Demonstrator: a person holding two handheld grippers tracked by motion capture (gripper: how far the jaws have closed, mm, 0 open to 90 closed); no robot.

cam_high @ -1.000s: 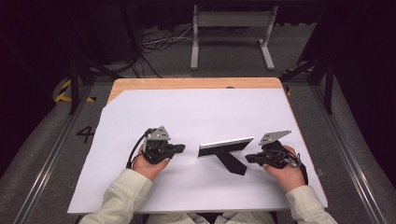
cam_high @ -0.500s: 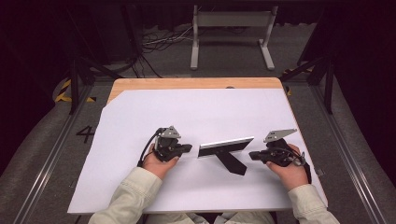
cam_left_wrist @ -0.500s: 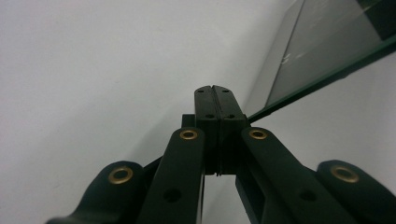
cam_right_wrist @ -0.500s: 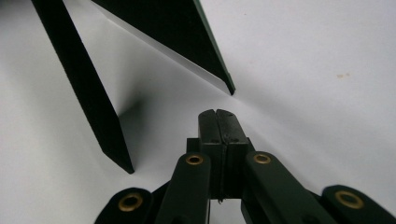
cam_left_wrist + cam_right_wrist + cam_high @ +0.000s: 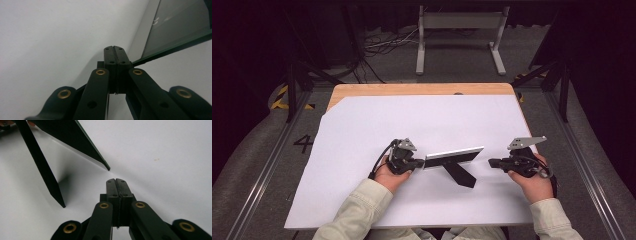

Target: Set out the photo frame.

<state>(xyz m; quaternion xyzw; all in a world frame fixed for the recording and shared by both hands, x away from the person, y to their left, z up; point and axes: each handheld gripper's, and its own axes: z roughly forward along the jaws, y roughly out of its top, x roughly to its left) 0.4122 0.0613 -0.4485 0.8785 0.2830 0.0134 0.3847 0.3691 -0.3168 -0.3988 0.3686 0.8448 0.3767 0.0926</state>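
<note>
Flanking picture frame (image 5: 454, 156) on white sheet (image 5: 362, 125): left gripper (image 5: 418, 163) held at frame's left end, jaws pressed together, empty; right gripper (image 5: 492, 162) held just right of frame, jaws likewise together. Metal stand (image 5: 459, 30) seen beyond frame.

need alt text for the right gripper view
Closed black tongs point along a white table sheet toward the near corner of a dark flat picture frame, stopping just short of it. The frame's black prop leg slants down to the sheet at left.
</note>
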